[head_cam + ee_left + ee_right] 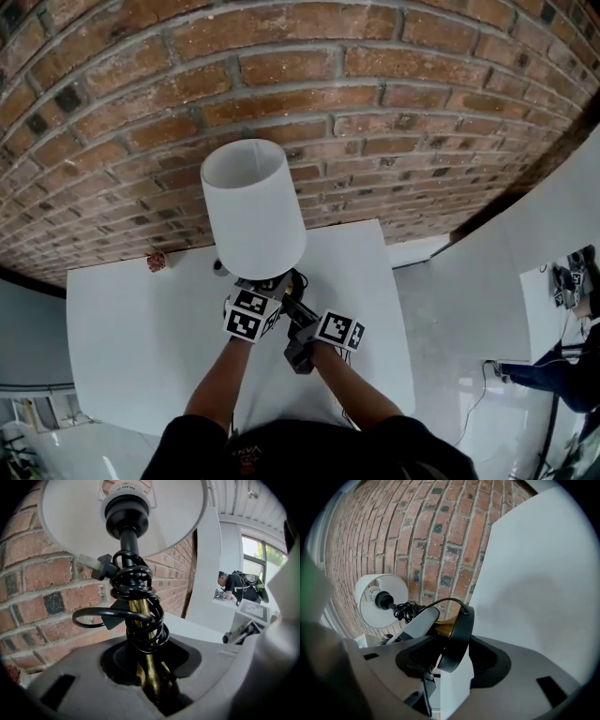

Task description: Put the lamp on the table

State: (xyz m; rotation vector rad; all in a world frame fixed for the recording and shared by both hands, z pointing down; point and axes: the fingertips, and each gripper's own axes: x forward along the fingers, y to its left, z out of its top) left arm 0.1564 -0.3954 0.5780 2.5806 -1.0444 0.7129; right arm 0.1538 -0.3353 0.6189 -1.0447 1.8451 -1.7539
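Observation:
The lamp has a white shade, a brass stem wound with black cord, and a round black base. It hangs over the back middle of the white table. My left gripper is shut on the brass stem just below the cord, as the left gripper view shows. My right gripper is at the lamp's foot. In the right gripper view its jaws stand wide with the base edge-on between them and a gap showing beside it.
A brick wall runs right behind the table. A small reddish object and a small dark one lie near the table's back edge. A white partition stands to the right, with a person beyond it.

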